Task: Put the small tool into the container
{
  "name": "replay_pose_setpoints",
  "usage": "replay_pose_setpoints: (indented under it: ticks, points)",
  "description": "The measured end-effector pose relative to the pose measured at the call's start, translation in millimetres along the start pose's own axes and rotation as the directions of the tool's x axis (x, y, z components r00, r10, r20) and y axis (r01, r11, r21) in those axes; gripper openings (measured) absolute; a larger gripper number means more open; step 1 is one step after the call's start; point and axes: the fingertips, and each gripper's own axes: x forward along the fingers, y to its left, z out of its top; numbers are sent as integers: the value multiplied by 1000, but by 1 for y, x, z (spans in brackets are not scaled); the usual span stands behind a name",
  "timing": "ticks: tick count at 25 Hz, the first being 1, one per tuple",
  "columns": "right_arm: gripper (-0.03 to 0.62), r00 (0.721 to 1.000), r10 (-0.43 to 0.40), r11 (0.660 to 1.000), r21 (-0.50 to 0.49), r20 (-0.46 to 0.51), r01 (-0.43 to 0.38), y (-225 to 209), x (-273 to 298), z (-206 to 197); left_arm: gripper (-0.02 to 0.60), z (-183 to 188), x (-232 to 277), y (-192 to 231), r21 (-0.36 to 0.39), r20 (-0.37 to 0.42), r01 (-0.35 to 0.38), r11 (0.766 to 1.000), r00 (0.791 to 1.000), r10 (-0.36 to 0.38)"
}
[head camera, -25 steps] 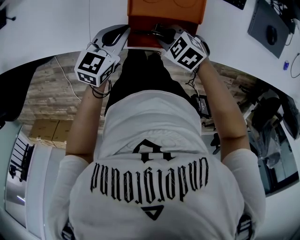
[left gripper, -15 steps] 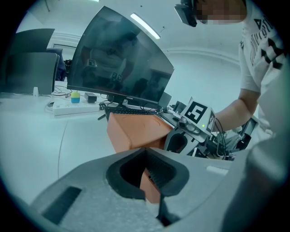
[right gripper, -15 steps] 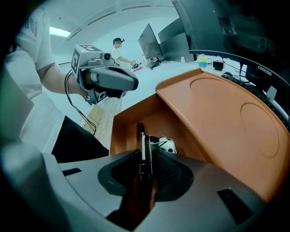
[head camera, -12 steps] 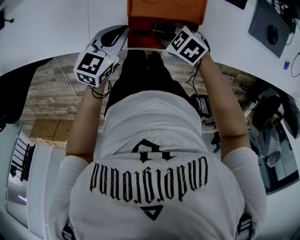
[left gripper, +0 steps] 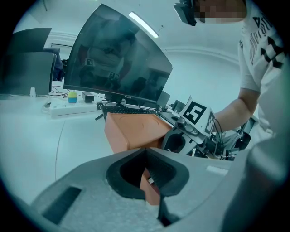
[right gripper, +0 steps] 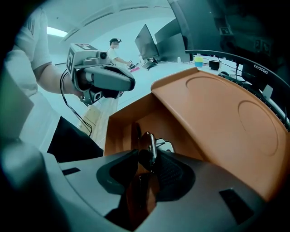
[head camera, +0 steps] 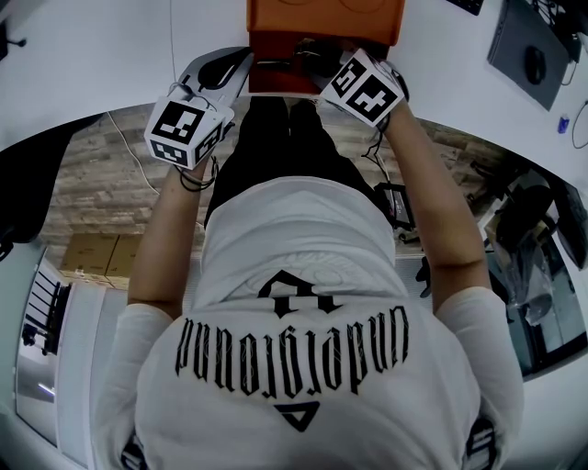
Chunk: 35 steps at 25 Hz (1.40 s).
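The orange container (head camera: 322,18) stands open on the white desk, just past the desk's front edge. My right gripper (head camera: 312,61) hangs over its open inside, shut on the small tool (right gripper: 148,149). The tool, dark with a metal head, stands up between the pads above the box floor (right gripper: 154,129). My left gripper (head camera: 241,75) is at the box's front left corner. In the left gripper view an orange edge (left gripper: 152,190) sits pinched between its pads. The right gripper's marker cube (left gripper: 195,114) shows beyond the box (left gripper: 131,129).
A large dark monitor (left gripper: 118,59), a keyboard (left gripper: 131,110) and a white power strip (left gripper: 72,108) stand behind the box. The raised orange lid (right gripper: 217,122) leans at the right. A laptop with a mouse (head camera: 528,46) lies at the far right of the desk (head camera: 92,55).
My right gripper has rolled a little and shifted slightly toward the box, with the tool still in it. The left gripper has stayed where it was.
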Motion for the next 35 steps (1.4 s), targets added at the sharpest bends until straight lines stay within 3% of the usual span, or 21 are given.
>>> replay_pose_setpoints:
  ticks: [5,9,17,22,35]
  points:
    - [110,999,-36,999,-3,11,36,0,-1,-3,14,-3,1,-9,1,-2,2,1000,1000,-2]
    - [167,997,-73,997,-2,14,73,1,-4,-3,14,-4,-4,-14,7,3,-3,1000,1000,3]
    - [185,981,-186,982,-12,59,187,-2,-27,-3,14,-5,-12,-37,21,19,-13,1000,1000,12]
    - [186,973,-213,977,11,89,213,7,-46,-6,14,-2,-20,-56,39,37,-24,999,999,22]
    - [177,914,-308,945,-26,264,327,40,-127,7,14,39,-42,-112,130,128,-68,989,990,51]
